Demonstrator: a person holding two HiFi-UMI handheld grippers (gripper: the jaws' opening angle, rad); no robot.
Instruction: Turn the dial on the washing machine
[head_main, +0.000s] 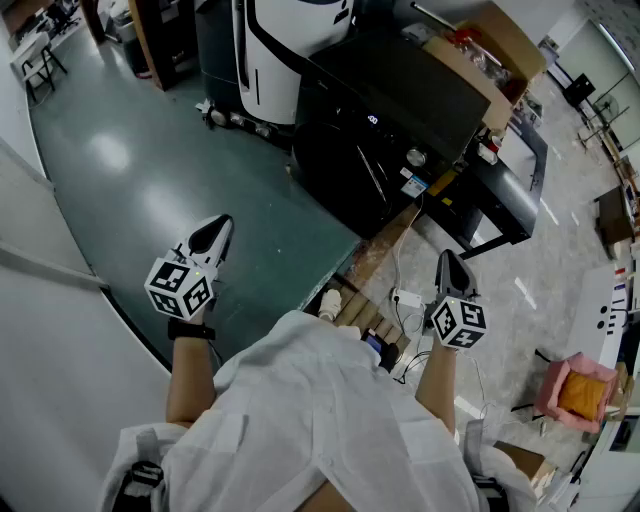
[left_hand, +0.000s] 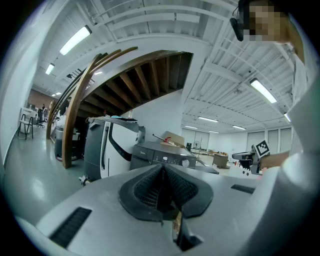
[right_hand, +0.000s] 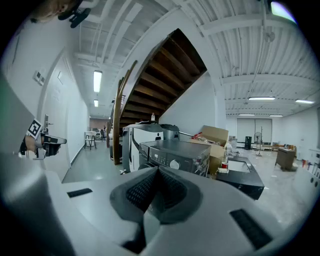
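Note:
The black washing machine (head_main: 385, 120) stands well ahead of me, with its round silver dial (head_main: 416, 157) on the front panel. My left gripper (head_main: 212, 238) is held out over the green floor, and my right gripper (head_main: 451, 268) hovers over the pale floor. Both are far short of the machine. In the left gripper view the jaws (left_hand: 162, 172) are shut and empty, and the dial (left_hand: 185, 162) shows far off beyond them. The right gripper's jaws (right_hand: 157, 175) are also shut on nothing, with the dial (right_hand: 174, 164) in the distance.
A white appliance (head_main: 290, 40) stands left of the washer. An open cardboard box (head_main: 490, 50) sits behind it and a low black table (head_main: 510, 190) to its right. A wooden plank (head_main: 385, 245), a power strip with cables (head_main: 405, 298) and a pink stool (head_main: 580, 390) lie nearer.

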